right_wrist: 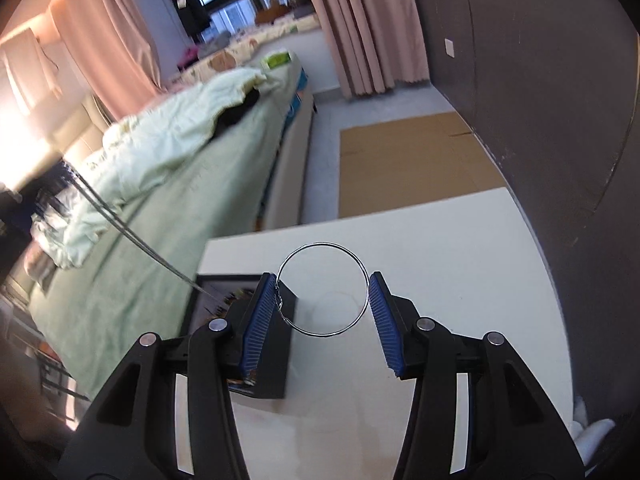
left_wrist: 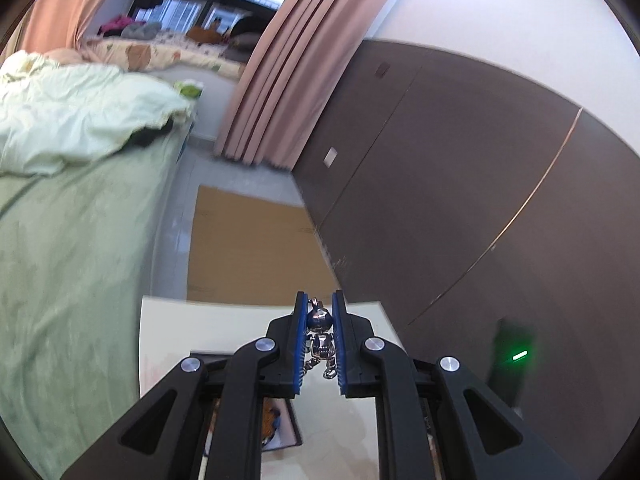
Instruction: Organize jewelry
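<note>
A: Well, closest in the left view: left gripper [left_wrist: 320, 340] clamped on a small silver robot charm [left_wrist: 320, 338], head toward the fingertips, legs dangling back toward the camera, long axis along the fingers.

B: Right gripper [right_wrist: 322, 298] pinching a thin silver hoop [right_wrist: 323, 289] across its width, plane of the ring roughly facing the camera, above the white table [right_wrist: 440, 240].

A: Dark tray [right_wrist: 276, 344] half hidden behind the left finger; contents blurred, print unreadable.

B: Thin metal strand [right_wrist: 120, 224] running off to the left, upper end lost in blur.

A: Farther off: green bed [left_wrist: 72, 248], cardboard sheet [left_wrist: 248, 248], pink curtains [left_wrist: 280, 72]. No legible writing anywhere.
</note>
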{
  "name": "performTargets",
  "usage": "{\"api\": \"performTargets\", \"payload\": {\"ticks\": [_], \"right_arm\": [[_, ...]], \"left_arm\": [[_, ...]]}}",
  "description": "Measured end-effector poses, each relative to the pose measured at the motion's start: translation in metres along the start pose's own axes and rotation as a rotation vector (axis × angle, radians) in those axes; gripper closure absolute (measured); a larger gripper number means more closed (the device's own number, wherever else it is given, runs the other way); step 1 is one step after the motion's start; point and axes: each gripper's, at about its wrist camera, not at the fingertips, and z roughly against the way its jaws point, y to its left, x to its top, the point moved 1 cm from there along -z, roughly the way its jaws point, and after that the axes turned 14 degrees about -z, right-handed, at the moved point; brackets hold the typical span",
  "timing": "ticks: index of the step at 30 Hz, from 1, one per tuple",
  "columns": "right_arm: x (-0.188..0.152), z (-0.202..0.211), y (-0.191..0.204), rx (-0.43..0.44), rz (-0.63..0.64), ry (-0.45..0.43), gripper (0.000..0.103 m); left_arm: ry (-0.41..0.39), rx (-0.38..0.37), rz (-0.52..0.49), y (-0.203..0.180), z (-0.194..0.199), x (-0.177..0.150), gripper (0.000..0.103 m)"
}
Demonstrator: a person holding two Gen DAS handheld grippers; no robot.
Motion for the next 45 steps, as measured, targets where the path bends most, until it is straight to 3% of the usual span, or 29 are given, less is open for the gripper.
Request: {"api": "performTargets", "payload": {"ticks": [7,9,10,13,24,27,30,32,37,45], "right_arm": [[0.001,0.006,0.009,0.069,-0.037,-0.025,0.054],[0.0,0.007,0.011,0.088,-0.046,-0.026,0.054],[-0.001,0.007,0.012,0.098,-0.051,-0.024,0.054],[-0.002,0.003,0.014,0.122,-0.071,-0.008,0.054],[-0.023,-0.033,0.048,0.149,-0.04,0.088,0.053],[-0.029,-0.044,0.054,0.147,-0.038,0.126,0.051],[-0.032,-0.05,0.054,0.117,-0.031,0.144,0.016],[-0.032,-0.047,0.048,0.112,-0.055,0.121,0.016],[-0.028,-0.035,0.028,0.087,-0.086,0.109,0.016],[-0.031,-0.007,0.015,0.078,-0.076,0.079,0.016]], "left_arm": [[0.177,-0.018,0.044,0.015,-0.05,-0.045,0.092],[0.216,0.019,0.063,0.021,-0.059,-0.054,0.091],[0.218,0.043,0.068,0.025,-0.059,-0.056,0.086],[0.189,0.076,0.083,0.035,-0.052,-0.058,0.053],[0.168,0.144,0.107,0.065,-0.026,-0.056,0.051],[0.158,0.161,0.12,0.072,-0.017,-0.055,0.044],[0.151,0.173,0.125,0.075,-0.01,-0.054,0.036],[0.148,0.195,0.106,0.075,-0.005,-0.056,0.025],[0.121,0.225,0.075,0.073,0.011,-0.059,0.009],[0.109,0.23,0.094,0.07,0.029,-0.064,0.008]]}}
